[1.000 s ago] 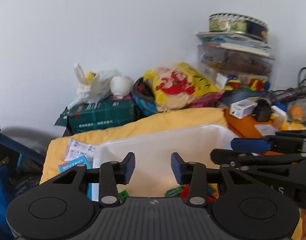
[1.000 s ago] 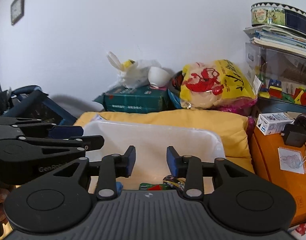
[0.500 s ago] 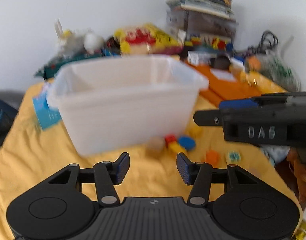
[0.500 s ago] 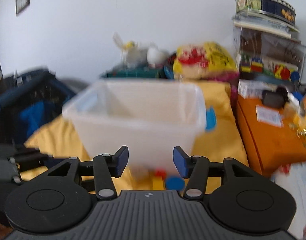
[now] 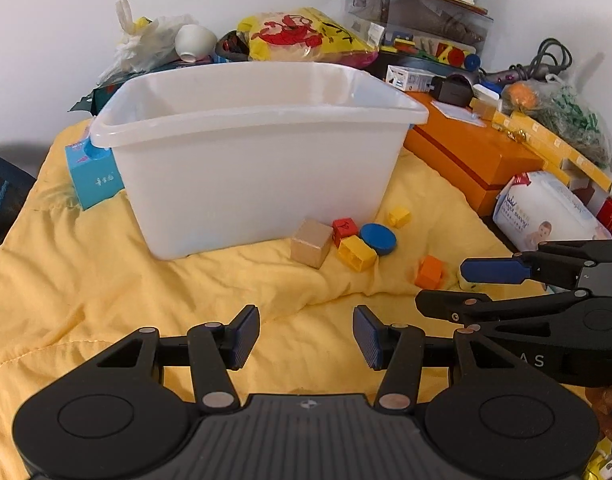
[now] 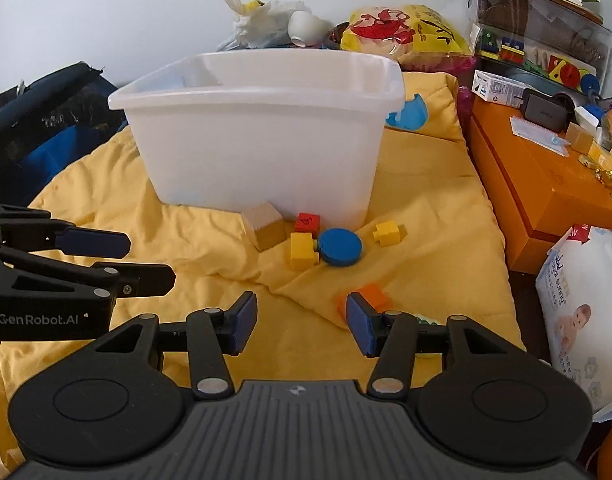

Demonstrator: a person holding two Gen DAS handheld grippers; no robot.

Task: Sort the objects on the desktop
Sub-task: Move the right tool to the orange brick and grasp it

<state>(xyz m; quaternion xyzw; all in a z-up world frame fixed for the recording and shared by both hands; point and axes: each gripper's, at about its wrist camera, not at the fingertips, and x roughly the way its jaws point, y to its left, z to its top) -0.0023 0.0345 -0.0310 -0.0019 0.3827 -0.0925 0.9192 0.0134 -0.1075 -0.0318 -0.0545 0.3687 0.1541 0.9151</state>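
Because nothing is picked yet, we hold the left gripper (image 5: 306,334) and right gripper (image 6: 299,322) with fingers wide and empty; the small blocks (image 6: 303,250) lie mid-frame just before the white bin (image 6: 261,136), ready for sorting.

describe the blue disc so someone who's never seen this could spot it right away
Start at the big white plastic bin standing on the yellow blanket. In front of its near right corner lies a small cluster of toy blocks, and the blue disc lies flat among them, next to a yellow brick. It is the only round, blue piece; its neighbours are boxy and yellow, red or plain wood.
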